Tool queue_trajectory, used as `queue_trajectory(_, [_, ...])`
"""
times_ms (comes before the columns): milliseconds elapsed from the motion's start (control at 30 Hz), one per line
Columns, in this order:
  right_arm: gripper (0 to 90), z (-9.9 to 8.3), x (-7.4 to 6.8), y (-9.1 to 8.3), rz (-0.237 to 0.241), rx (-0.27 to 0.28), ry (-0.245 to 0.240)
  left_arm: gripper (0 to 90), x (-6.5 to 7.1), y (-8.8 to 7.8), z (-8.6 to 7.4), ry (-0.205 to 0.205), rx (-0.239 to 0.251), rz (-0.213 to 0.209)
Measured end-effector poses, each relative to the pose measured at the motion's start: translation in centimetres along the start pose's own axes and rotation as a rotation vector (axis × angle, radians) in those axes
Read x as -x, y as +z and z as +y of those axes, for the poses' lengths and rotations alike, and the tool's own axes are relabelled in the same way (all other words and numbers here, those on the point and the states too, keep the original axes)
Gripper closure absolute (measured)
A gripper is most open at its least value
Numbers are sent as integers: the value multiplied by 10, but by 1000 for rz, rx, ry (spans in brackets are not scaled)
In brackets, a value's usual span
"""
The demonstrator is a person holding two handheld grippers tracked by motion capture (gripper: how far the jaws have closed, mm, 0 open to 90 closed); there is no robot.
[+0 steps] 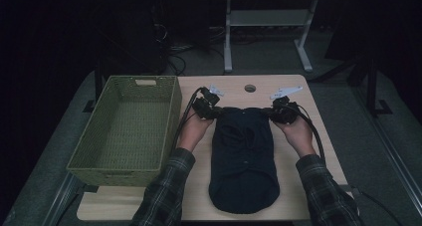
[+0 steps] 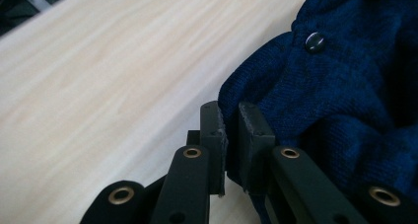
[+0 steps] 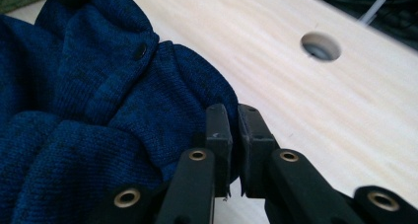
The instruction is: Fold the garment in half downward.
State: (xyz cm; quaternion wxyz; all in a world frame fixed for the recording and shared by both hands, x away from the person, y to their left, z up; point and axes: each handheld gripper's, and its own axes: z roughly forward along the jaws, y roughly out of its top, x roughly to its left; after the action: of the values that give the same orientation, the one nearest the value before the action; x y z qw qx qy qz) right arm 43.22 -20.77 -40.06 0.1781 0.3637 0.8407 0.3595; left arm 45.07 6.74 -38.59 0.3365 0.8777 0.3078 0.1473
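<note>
Sweater (image 1: 243, 156) flat on table (image 1: 199, 206), middle. Basket (image 1: 128, 127) just left of sweater, hanging over table's left edge. Cable hole (image 1: 250, 88) behind sweater, near far edge. Left gripper (image 1: 215, 111) at sweater's far-left corner, right gripper (image 1: 273, 111) at far-right corner, both pinching fabric.

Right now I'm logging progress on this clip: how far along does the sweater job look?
Done: the sweater lies on the table, its sides apparently folded in to a narrow shape. In hand: the left tool and right tool each pinch a far corner of it. Left, probably: folding it over and putting it in the basket, which holds nothing yet.
</note>
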Motion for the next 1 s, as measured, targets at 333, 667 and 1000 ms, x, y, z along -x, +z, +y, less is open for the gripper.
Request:
queue_trajectory(333, [850, 25, 2, -34, -45, 112, -19, 827, 5, -39, 24, 33, 100, 40])
queue_trajectory(667, [827, 14, -12, -57, -11, 200, -26, 810, 31, -63, 13, 69, 184, -21])
queue_trajectory(1000, [799, -14, -28, -62, 55, 208, -46, 801, 43, -61, -17, 53, 173, -91])
